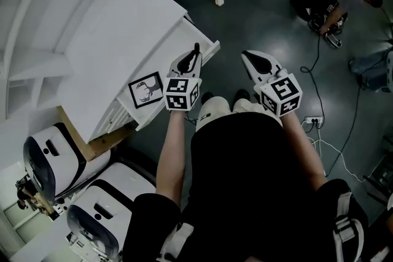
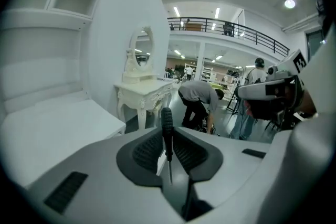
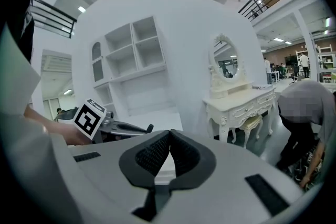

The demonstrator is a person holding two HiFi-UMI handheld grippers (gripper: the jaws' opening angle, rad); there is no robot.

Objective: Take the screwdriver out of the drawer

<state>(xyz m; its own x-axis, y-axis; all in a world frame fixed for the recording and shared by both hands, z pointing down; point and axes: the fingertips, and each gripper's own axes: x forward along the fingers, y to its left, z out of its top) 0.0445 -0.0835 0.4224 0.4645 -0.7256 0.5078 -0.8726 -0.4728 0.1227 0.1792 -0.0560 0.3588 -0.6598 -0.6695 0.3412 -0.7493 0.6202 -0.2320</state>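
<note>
hand-held gripper (image 1: 194, 57) (left) with screwdriver (image 2: 167, 131) above drawer (image 1: 207, 45) edge, floor (image 1: 258, 15) beside

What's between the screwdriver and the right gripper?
Nothing; the head view shows only floor between the screwdriver, held in the left gripper, and the right gripper.

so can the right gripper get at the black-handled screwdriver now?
Probably yes: the black-handled screwdriver is clamped in the left gripper, handle poking past its tips, with only open air between it and the right gripper. That one's jaws are shut and empty, so they must open first.
</note>
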